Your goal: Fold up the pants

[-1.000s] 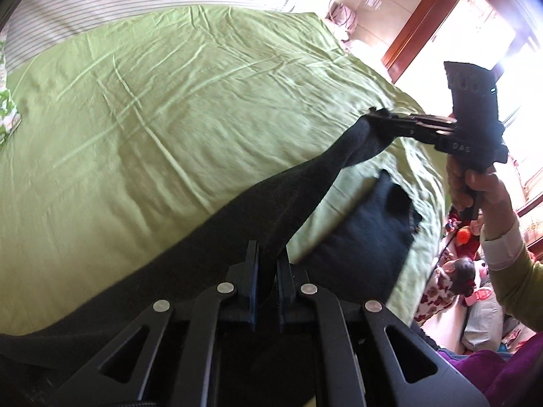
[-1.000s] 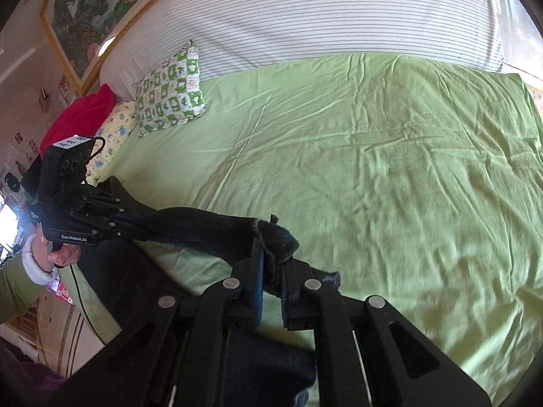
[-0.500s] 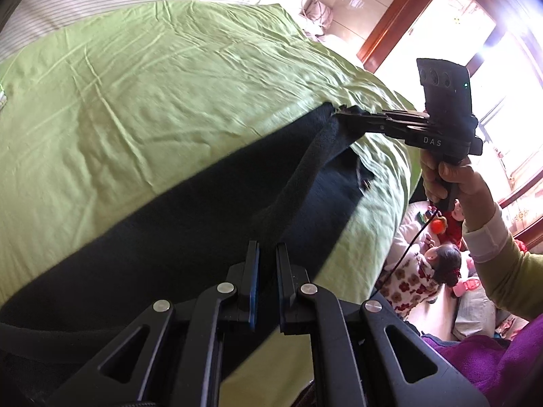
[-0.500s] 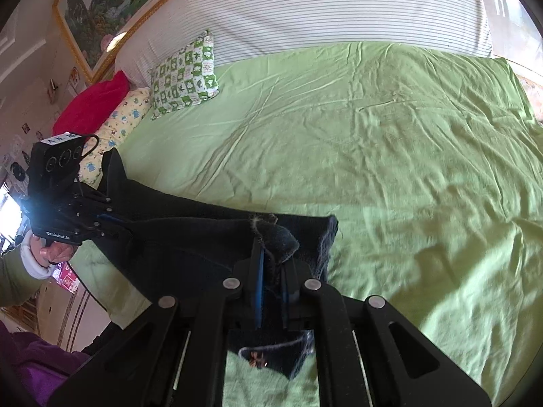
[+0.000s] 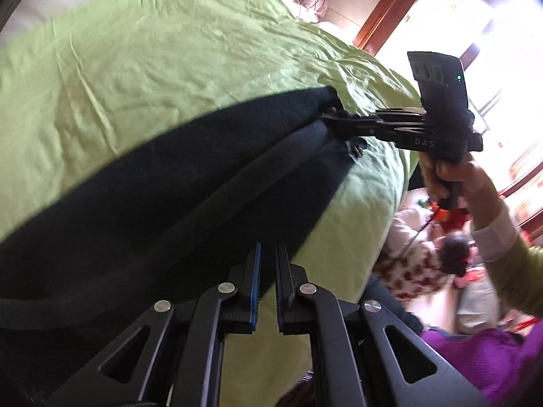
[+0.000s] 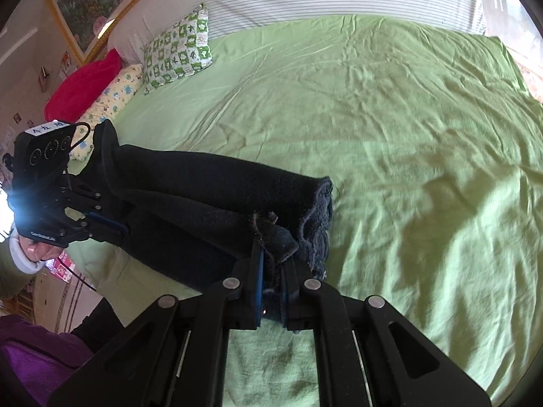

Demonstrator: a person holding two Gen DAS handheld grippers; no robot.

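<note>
Dark pants (image 6: 210, 203) lie stretched across the near edge of the bed (image 6: 390, 135) on its green sheet, folded lengthwise. Left tongs (image 5: 267, 254) clamped tight on one end of the fabric, person's hand (image 6: 37, 251) on the grip. Patterned pillows (image 6: 176, 51) by the headboard. Right tongs (image 6: 271, 264) pinched on the fuzzy hem end, right hand (image 5: 451, 176) holding the handle.

The pants (image 6: 210, 203) show as thick, matt black fleece, fuzzy at the hem, lying on a bed sheet (image 6: 390, 118) of thin, creased green cotton. The right gripper (image 6: 271, 264) looks like matt black plastic with dull silvery metal rivets.
</note>
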